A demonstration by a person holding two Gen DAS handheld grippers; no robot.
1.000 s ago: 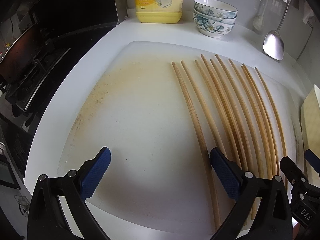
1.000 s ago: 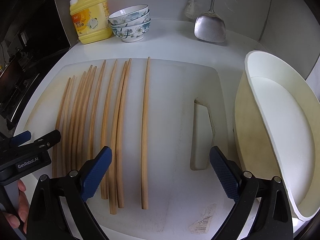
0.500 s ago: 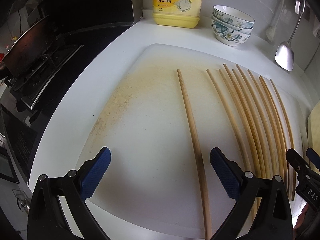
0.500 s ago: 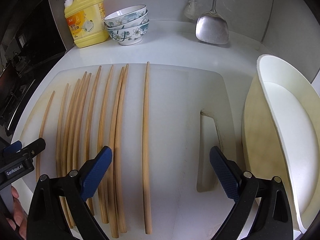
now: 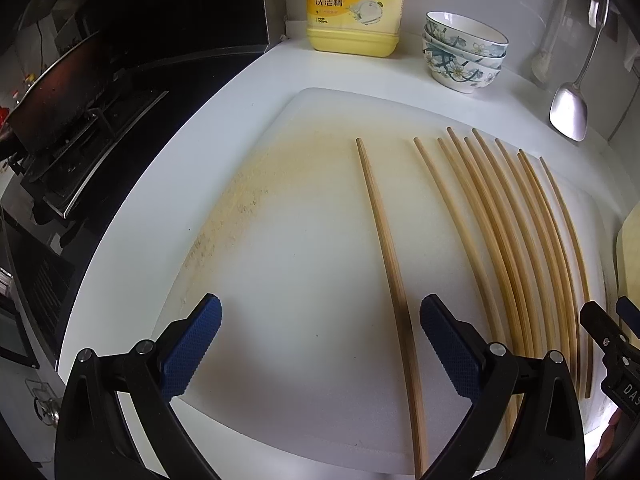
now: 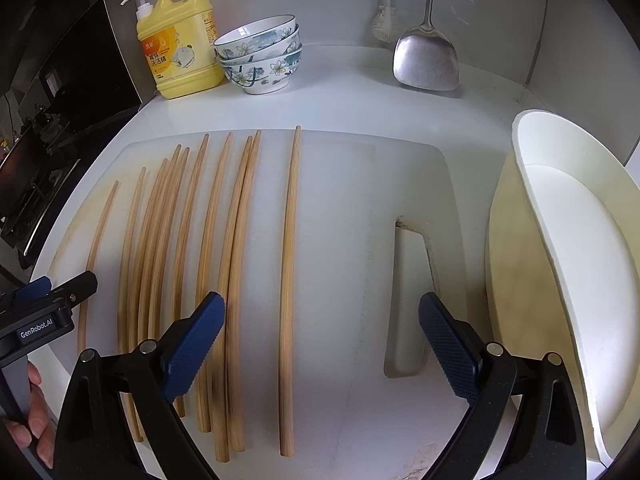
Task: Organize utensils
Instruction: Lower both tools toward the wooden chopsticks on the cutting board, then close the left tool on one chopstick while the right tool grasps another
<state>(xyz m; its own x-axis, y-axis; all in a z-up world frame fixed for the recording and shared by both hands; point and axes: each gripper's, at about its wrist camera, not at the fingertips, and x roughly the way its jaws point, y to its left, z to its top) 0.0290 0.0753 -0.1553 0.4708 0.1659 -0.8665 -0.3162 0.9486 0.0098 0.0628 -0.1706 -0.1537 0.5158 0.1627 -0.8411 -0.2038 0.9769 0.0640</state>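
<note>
- Lying flat on the white cutting board (image 6: 360,208), the wooden chopsticks (image 6: 168,232) run roughly parallel, tips pointing toward the back wall.
- One chopstick (image 5: 386,264) lies apart at the left end of the row; most of the rest form a close group (image 5: 516,248), several touching along their length.
- In the right wrist view, another single chopstick (image 6: 289,280) lies apart at the right end of the row, with bare board on both sides.
- The left claw (image 5: 320,350) hovers over the board with its blue pads spread wide and nothing between them; the leftmost chopstick runs just inside its right pad.
- The right claw (image 6: 322,344) is likewise spread wide and empty; the rightmost chopstick passes between its pads, and its left pad overlaps the near ends of the grouped sticks.
- A hand (image 6: 34,420) grips the left claw's handle at the lower left of the right wrist view.
- The board's handle slot (image 6: 408,300) lies to the right of the row.
- A cream container (image 6: 560,272) stands just beside the board's right edge.
- At the back of the white table (image 5: 360,72): a yellow detergent bottle (image 6: 178,44), three stacked floral bowls (image 6: 262,56) beside it, and a metal spatula (image 6: 426,56) leaning against the wall, all well apart from the chopsticks.
- A dark stove (image 5: 80,128) sits off the table's left edge.
</note>
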